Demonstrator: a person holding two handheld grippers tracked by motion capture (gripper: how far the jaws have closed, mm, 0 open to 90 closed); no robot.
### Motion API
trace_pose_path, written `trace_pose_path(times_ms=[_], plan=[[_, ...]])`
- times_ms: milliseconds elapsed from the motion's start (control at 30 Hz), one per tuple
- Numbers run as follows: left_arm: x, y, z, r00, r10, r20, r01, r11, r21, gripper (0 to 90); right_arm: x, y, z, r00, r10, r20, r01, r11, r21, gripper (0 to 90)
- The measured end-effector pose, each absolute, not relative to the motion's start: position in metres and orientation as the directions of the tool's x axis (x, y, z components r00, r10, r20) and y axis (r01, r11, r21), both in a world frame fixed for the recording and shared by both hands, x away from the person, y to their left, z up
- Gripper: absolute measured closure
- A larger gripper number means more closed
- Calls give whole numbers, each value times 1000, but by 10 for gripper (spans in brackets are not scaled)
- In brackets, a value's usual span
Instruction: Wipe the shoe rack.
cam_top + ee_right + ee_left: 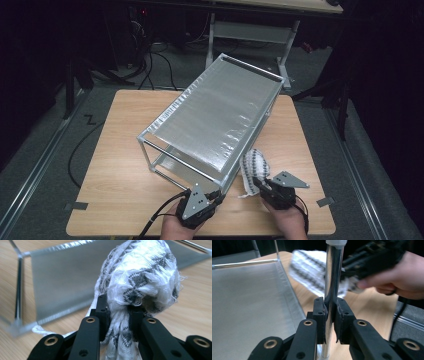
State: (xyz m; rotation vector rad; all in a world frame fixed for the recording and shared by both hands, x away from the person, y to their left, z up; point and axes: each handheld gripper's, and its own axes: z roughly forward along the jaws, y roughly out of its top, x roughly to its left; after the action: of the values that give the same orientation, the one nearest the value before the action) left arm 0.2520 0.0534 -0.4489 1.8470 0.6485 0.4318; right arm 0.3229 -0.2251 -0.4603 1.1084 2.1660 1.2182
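A wooden table [120, 165] carries a metal shelf rack [220, 107] set at a slant, its lower shelf largely hidden under the top one. At the rack's near right corner, the left gripper [216, 196] is pinched on the upright chrome post [331, 277]. Just right of it, the right gripper [258, 182] pinches a bunched black-and-white cloth [140, 272], which rests on the table beside the rack; its lower end is cut off in the right gripper view.

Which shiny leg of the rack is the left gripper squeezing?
The left gripper squeezes the rack's near corner post, the one closest to the cloth. The other posts stand free.
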Motion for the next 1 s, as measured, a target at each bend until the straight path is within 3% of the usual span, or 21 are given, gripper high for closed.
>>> trace_pose_path(times_ms=[300,400,1000], plan=[[239,78,-446,809,587,-29,235,-278,932,804,364,-159,-475,-648,761,31,475,371,798,767],[237,86,-446,817,576,-26,241,-300,923,802,369,-142,-489,-663,748,-4,495,442,748,766],[232,120,-440,811,585,-8,255,-341,905,806,353,-134,-495,-685,728,-12,488,471,735,784]])
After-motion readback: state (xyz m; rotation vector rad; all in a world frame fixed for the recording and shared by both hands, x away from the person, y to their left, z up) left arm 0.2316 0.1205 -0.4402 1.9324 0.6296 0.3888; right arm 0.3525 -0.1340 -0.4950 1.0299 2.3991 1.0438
